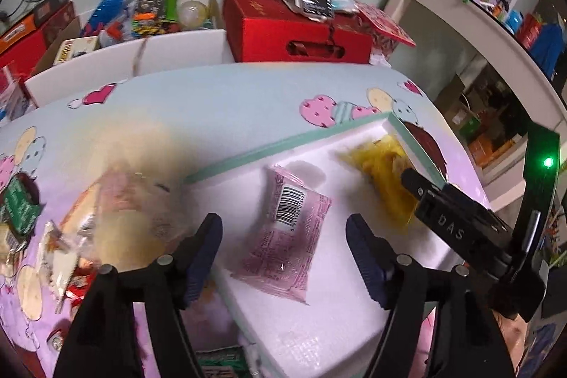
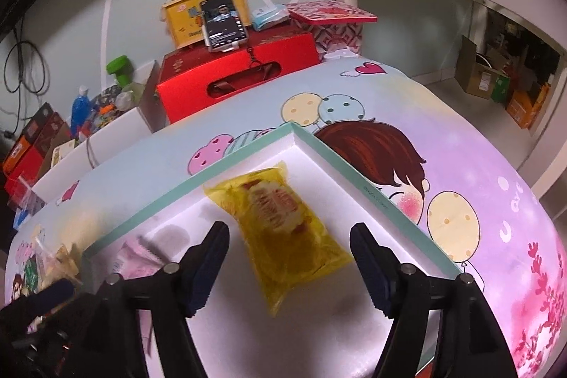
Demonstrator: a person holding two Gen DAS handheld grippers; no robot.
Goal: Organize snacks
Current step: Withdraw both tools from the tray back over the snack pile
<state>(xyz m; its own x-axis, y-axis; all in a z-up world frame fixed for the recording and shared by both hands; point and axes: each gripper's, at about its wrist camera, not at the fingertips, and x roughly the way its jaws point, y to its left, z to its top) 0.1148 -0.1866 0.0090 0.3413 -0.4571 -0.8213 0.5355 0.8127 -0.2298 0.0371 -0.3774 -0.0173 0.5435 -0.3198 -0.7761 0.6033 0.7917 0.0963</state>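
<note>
Two snack packs lay inside the white tray (image 2: 354, 172), the big foam box with the green rim that sat on the cartoon cloth of the tabletop (image 2: 478, 165). I think the tray was the home for the snacks, so that was why both packs were in there and not out on the cloth.

Deep in the far corner of the tray lay the yellow pack (image 2: 283, 229), tilted, with one end close to the tray wall. Nearer the tray's left wall lay the pink pack (image 1: 287, 236), flat, with its barcode side up, so its front could not be seen.

The right tool (image 2: 288, 268) hung just over the yellow pack with its tips apart. The pads did not press on the pack, so it looked let go. The left tool (image 1: 283, 257) hung over the pink pack the same way, tips apart and holding nothing. I think both tools were spread so the packs could rest in the tray.

Left of the tray, out on the cloth, was a heap of more snacks (image 1: 71, 236). Those were probably next to go in.

That heap was very blurry, and I could not tell how many packs were in it or what kind. The near side of the tray was cut off below the tools. The words on the yellow pack were too smeared to read.
</note>
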